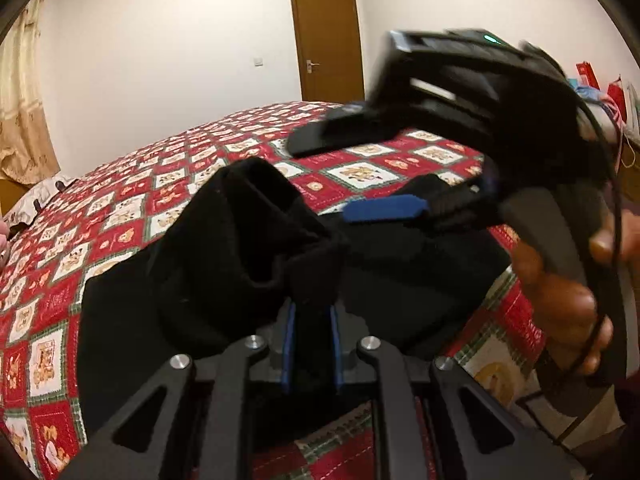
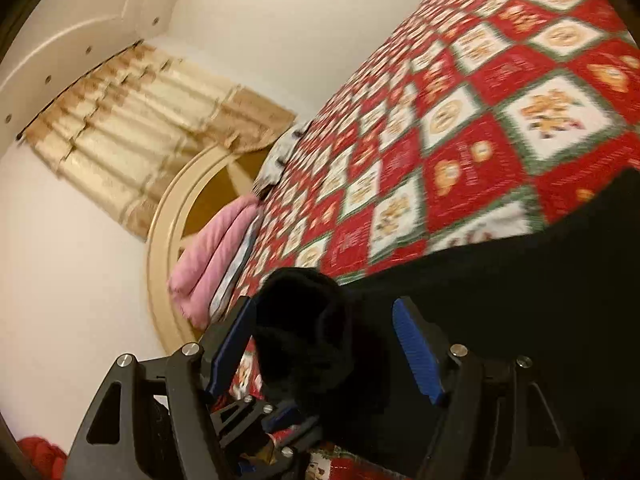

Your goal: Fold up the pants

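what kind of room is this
Most likely a home bedroom. A wide bed under a red, white and green patchwork quilt fills the view, with a cream curved headboard at its far end, beige patterned curtains on the wall and a brown wooden door opposite.

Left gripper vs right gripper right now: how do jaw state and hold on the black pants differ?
The left gripper has its jaws shut, pinching a fold of the black fabric pants; the right gripper has its jaws spread wide. The left one's blue pads press the cloth; the right one's blue pads stand clear of the bunched cloth between them. Both work over the red patchwork bedspread.
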A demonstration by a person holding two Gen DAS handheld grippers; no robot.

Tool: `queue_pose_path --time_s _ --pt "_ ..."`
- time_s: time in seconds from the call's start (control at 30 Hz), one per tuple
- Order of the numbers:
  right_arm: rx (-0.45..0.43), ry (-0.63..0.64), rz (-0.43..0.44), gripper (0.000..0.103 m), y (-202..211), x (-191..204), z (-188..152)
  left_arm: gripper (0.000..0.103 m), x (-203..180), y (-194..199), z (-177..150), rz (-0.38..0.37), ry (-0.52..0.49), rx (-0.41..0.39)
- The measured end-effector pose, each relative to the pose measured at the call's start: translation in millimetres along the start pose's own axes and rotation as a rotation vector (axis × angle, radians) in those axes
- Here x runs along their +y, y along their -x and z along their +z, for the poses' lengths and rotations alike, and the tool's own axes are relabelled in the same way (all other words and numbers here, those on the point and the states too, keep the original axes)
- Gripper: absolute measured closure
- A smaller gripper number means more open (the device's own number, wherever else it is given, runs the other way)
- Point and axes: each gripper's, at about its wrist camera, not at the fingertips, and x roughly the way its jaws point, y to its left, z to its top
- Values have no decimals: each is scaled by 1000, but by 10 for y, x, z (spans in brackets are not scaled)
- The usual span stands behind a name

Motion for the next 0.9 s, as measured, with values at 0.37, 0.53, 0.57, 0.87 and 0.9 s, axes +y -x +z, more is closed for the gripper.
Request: queue_pose_path --time_s 0.37,0.53,0.57,0.87,0.9 --pt "102 107 -8 33 -365 63 -27 87 -46 -29 -25 15 -25 0" --pt "91 130 -31 89 -241 97 -34 87 -74 19 8 12 -13 -4" --pt "79 132 -25 89 -200 120 -26 87 -96 42 25 16 -20 -11" --pt "-56 96 -39 92 402 94 130 87 -501 279 288 -34 -126 -113" --pt "-62 82 -61 92 457 31 129 87 -552 250 303 -46 -132 -108"
